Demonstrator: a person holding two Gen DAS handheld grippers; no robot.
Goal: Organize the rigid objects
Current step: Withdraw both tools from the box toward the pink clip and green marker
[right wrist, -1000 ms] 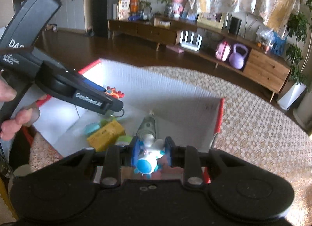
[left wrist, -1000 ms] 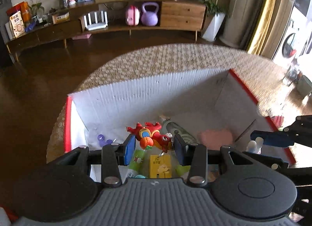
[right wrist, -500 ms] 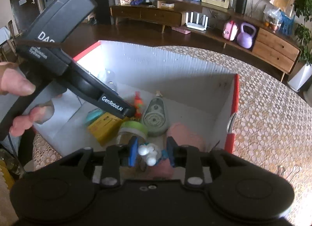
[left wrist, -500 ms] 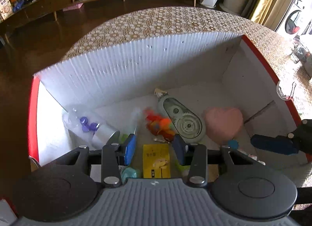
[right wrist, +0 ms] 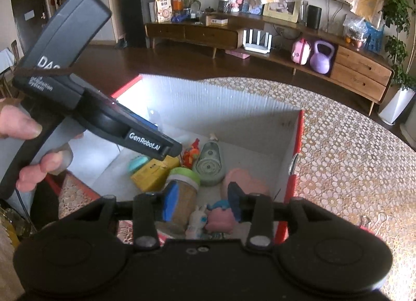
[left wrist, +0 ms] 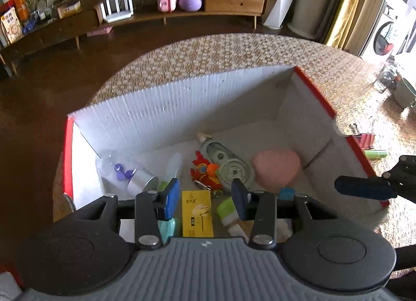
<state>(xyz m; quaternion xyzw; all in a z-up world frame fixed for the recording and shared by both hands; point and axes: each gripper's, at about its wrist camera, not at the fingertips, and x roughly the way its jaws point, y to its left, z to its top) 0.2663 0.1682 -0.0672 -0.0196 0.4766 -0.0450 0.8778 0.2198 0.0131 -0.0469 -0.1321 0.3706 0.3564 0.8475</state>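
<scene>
A white box with red rims stands on the round table and holds several items. The red-orange toy lies on its floor beside a green tape dispenser, a pink heart, a yellow box and a green-lidded jar. A small white rabbit figure lies by a pink toy. My left gripper is open and empty above the box. My right gripper is open and empty above the box.
A clear bottle with purple bits lies at the box's left. A green tube and red item lie on the patterned tablecloth right of the box. A binder clip lies near my right gripper.
My left gripper let go of the red-orange toy, which now lies in the box. My right gripper opened and let the white rabbit figure drop into the box.
</scene>
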